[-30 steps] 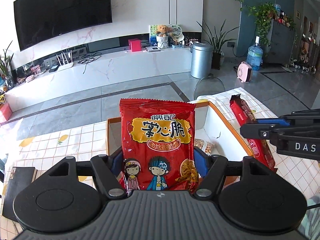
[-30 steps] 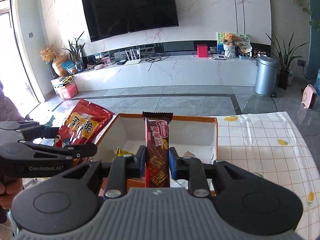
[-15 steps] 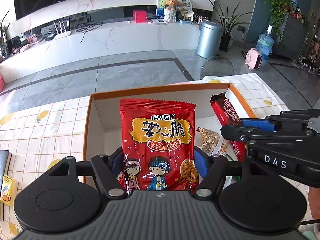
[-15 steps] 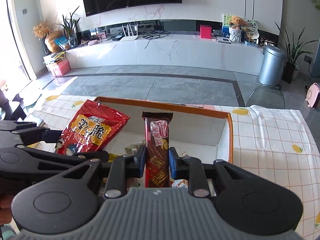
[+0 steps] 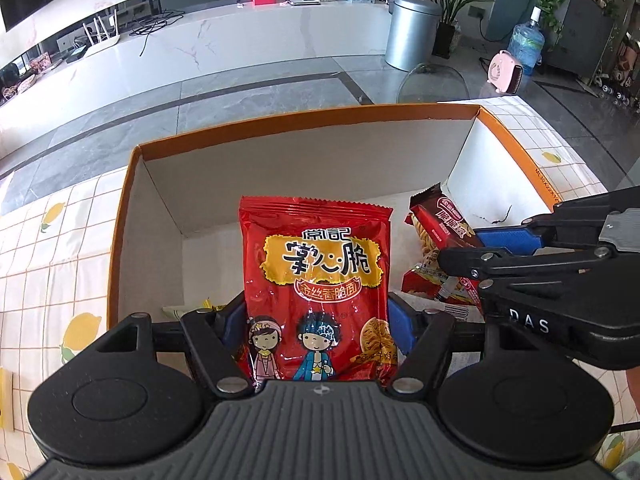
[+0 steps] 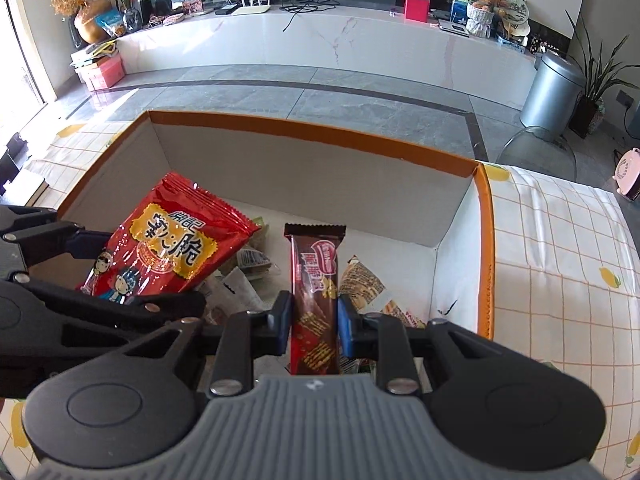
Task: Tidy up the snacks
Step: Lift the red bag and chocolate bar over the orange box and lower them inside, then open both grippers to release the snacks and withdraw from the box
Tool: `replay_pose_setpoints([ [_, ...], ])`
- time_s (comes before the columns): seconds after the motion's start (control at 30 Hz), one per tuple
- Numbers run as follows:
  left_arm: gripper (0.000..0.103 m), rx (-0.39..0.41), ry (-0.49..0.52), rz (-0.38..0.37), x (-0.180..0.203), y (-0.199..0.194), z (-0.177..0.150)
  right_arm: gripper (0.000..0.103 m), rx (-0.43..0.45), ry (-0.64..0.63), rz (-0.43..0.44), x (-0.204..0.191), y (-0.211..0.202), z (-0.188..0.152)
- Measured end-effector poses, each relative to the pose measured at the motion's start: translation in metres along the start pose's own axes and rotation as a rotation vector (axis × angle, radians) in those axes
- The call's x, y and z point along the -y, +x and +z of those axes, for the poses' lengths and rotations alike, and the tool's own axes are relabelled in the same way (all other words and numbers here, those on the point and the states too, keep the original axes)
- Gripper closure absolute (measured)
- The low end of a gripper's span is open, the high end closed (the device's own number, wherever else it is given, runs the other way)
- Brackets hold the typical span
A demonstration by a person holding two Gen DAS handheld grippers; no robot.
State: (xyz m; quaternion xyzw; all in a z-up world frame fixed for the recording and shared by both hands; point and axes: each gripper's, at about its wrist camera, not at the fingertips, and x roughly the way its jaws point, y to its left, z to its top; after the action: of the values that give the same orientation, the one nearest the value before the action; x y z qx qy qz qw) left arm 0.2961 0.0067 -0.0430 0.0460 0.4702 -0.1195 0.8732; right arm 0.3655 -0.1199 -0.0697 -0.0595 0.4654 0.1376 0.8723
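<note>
Left wrist view first: our left gripper (image 5: 316, 332) is clamped on a red noodle snack bag (image 5: 316, 280), its blue pads (image 5: 394, 326) pressing the bag's lower sides, and the bag stands upright between them, hanging over the open cardboard box (image 5: 304, 160). We see the box's orange rim and white inner walls, and it sits on a checked tablecloth (image 5: 52, 248) with lemon prints. At the right edge our right gripper (image 5: 476, 246) reaches in over the box, pinching a brown wafer bar (image 5: 444, 216) that tilts to the left above some other wrapped snacks (image 5: 428, 276) lying on the box floor.

Over on the right wrist view, our right gripper (image 6: 314, 320) has its fingers drawn narrow around that wafer bar (image 6: 316, 300), which stands upright in the grip above the box (image 6: 486, 248). To the left, our left gripper (image 6: 112, 268) holds the red bag (image 6: 168, 252) slanted over the box's left half. Below both, more loose packets (image 6: 364, 284) lie scattered on the bottom of the box. Beyond the table we have grey floor tiles (image 6: 360, 100) and a metal bin (image 6: 552, 92).
</note>
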Motion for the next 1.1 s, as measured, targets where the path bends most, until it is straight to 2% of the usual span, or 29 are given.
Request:
replay_pose_setpoints([
  [0.37,0.023,-0.012,-0.016,-0.037,-0.006,0.015,0.007,0.082,-0.057,-0.041,-0.051,0.006,0.023,0.003],
  [0.67,0.013,0.006,0.001,-0.006,-0.004,0.011,0.007,0.079,-0.052,-0.054,-0.053,0.008,0.021,0.002],
  [0.73,0.012,0.007,-0.007,0.005,-0.003,0.009,0.007,0.072,-0.054,-0.049,-0.06,0.01,0.019,0.001],
  [0.83,0.011,0.018,-0.024,0.006,-0.002,0.003,0.007,0.068,-0.049,-0.047,-0.067,0.008,0.012,0.002],
  [0.9,0.009,0.023,-0.036,0.003,-0.004,-0.003,0.007,0.052,-0.03,-0.053,-0.095,0.007,0.004,0.003],
  [0.97,0.007,0.033,-0.047,-0.012,-0.006,-0.01,0.007,0.045,-0.015,-0.055,-0.095,0.008,-0.003,0.003],
  [1.03,0.0,0.053,-0.055,-0.011,-0.006,-0.018,0.006,0.041,-0.005,-0.046,-0.088,0.01,-0.014,0.004],
  [1.1,0.0,0.076,-0.06,-0.006,-0.005,-0.028,0.007,0.038,0.007,-0.045,-0.092,0.01,-0.023,0.005],
])
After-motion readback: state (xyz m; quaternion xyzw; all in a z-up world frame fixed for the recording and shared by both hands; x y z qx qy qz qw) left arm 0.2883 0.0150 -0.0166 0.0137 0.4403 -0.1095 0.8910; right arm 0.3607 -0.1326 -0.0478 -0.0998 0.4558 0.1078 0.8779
